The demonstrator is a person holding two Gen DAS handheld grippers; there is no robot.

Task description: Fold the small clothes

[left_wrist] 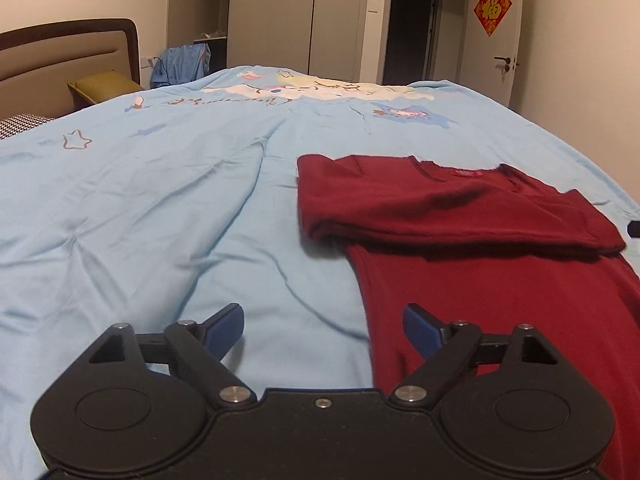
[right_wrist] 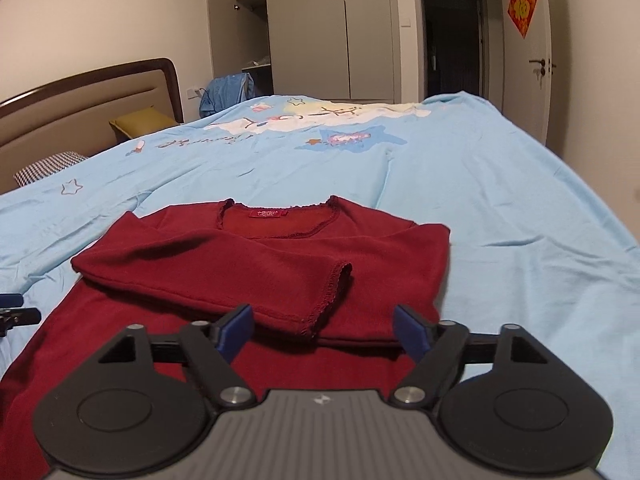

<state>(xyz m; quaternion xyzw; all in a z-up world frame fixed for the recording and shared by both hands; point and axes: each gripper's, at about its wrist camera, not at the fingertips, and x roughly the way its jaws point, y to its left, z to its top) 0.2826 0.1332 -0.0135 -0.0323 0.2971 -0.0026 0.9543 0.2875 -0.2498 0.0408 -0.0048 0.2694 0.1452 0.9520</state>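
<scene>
Shirt (right_wrist: 256,264), one, dark red, lies on the blue sheet (left_wrist: 140,208), both sleeves folded across; left gripper (left_wrist: 323,332) and right gripper (right_wrist: 323,330) gape wide, empty.

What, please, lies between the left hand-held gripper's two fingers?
Left wrist view: bare blue bedsheet and the red top's edge lie between the open left hand-held gripper's fingers.

shirt (right_wrist: 256,280) on bedspread (left_wrist: 160,208) | sleeves across chest | headboard (right_wrist: 88,96) far left | wardrobe (right_wrist: 320,32) behind
</scene>
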